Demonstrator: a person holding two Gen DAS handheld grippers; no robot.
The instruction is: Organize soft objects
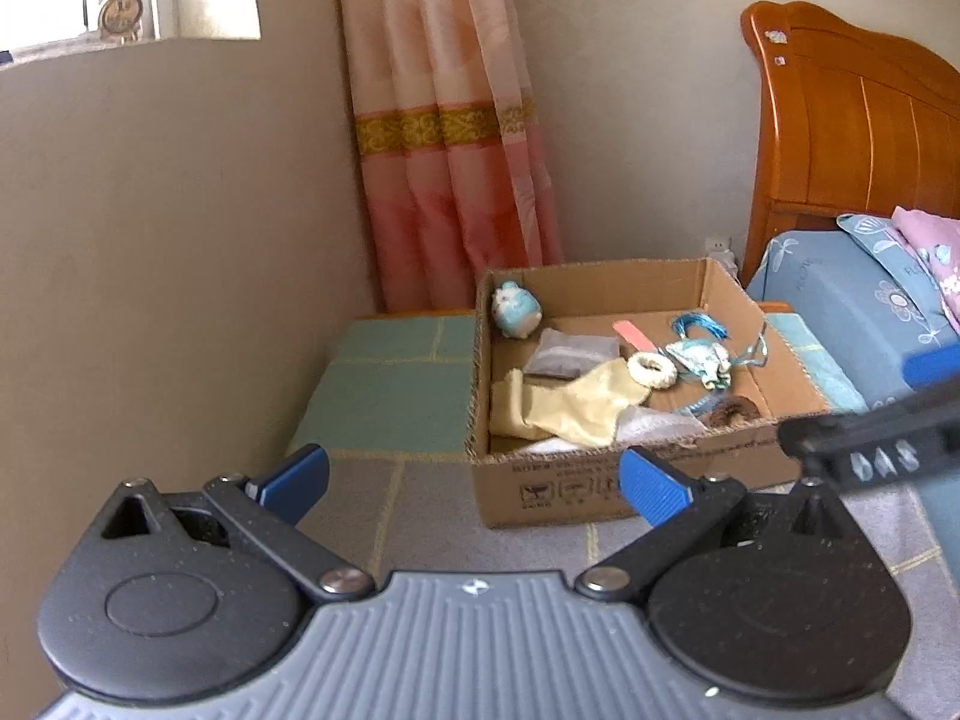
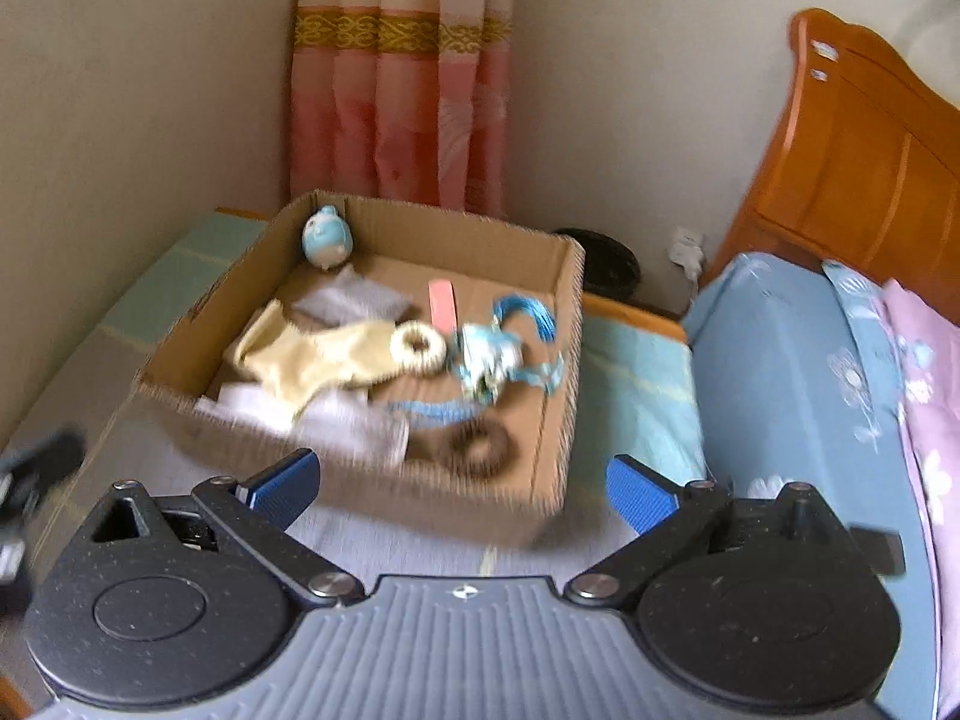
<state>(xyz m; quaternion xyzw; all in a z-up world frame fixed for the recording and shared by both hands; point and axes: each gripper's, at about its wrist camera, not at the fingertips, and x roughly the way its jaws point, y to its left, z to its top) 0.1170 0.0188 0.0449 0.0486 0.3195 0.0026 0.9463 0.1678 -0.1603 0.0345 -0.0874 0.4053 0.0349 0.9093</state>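
Sitting ahead of both grippers, one box holds two rings, one toy, one sock. Left gripper and right gripper are wide apart, holding nothing.

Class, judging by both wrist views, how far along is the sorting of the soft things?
Done: the cardboard box already holds a blue plush toy, a yellow cloth, a white scrunchie and a brown scrunchie, lying mixed together. In hand: nothing; the left gripper and right gripper are both open and empty, short of the box. Left: whether more sorting follows cannot be told.
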